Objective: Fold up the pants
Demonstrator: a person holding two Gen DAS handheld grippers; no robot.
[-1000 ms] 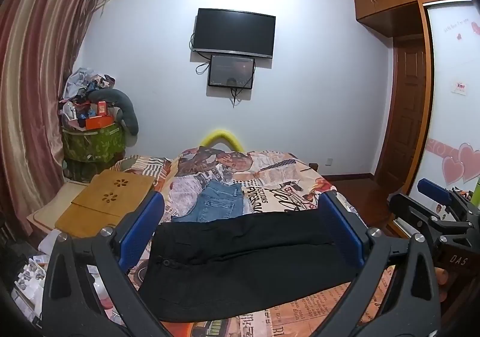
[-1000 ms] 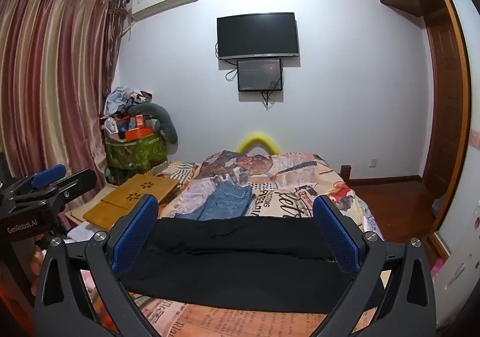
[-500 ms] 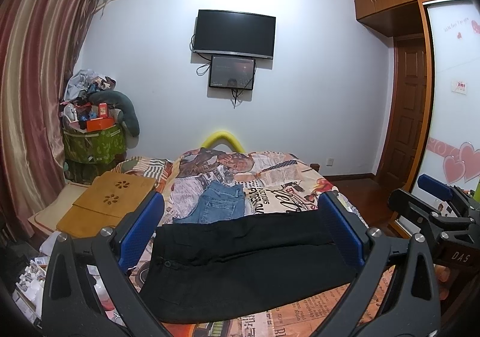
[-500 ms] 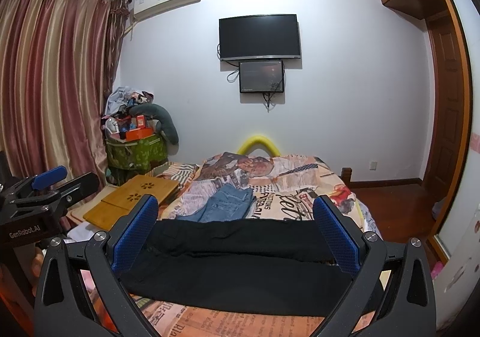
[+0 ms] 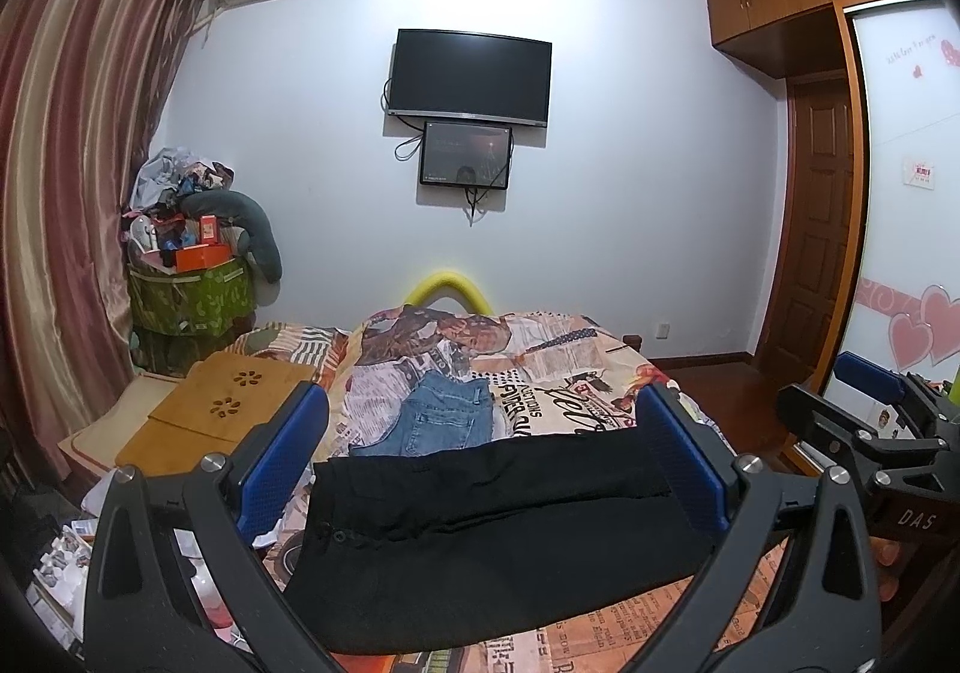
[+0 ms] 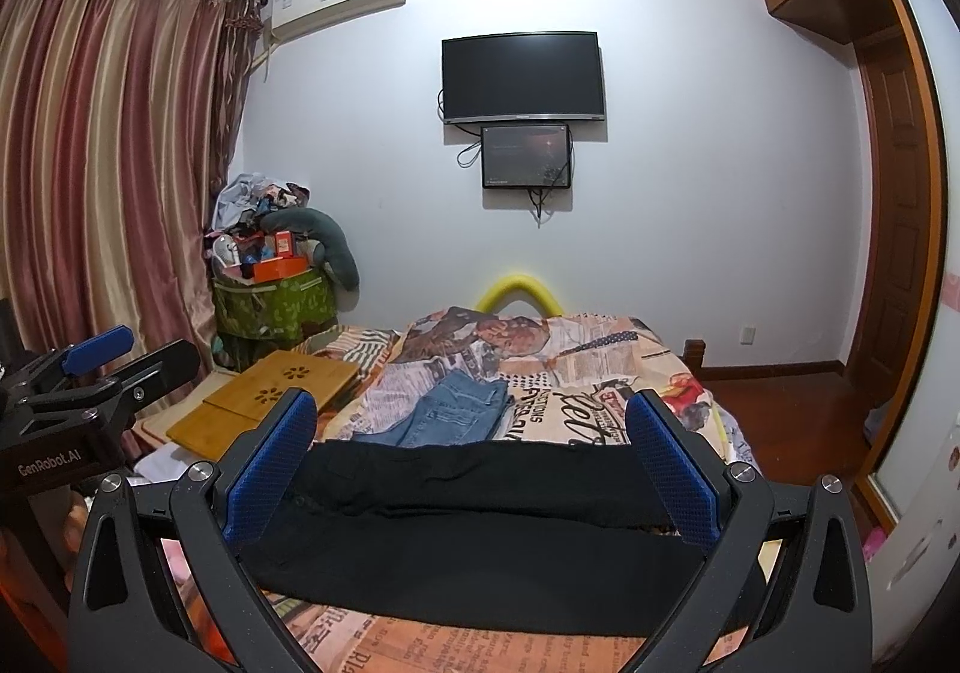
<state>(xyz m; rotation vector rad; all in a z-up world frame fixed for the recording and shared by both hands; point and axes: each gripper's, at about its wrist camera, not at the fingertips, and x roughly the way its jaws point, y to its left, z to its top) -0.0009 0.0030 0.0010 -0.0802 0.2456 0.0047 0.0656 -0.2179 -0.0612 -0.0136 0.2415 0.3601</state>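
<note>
Black pants (image 5: 492,529) lie flat across the near end of the bed (image 5: 576,367), spread sideways over a bedspread printed with newspaper text and faces, their waistband and button toward the left in the left wrist view and the legs running off to the right. Just beyond them, farther up the bed, lies a pair of blue jeans (image 5: 441,421), its near edge meeting or slipping under the black cloth — which of the two cannot be told. The left gripper (image 5: 480,445) is held above the near edge of the pants with its blue-padded fingers (image 5: 282,457) spread wide and nothing between them; from this view the pants show in the gap, but the pads do not touch the cloth. The right gripper (image 6: 471,448) is likewise wide open and empty, framing the same black pants (image 6: 480,529) from a little to the right. Each gripper shows at the edge of the other's view: the right one at the far right of the left wrist view, the left one at the far left of the right wrist view. A wooden lap desk (image 6: 270,397) rests beside the bed on the left, and a dark television (image 5: 471,76) hangs on the far wall.
</note>
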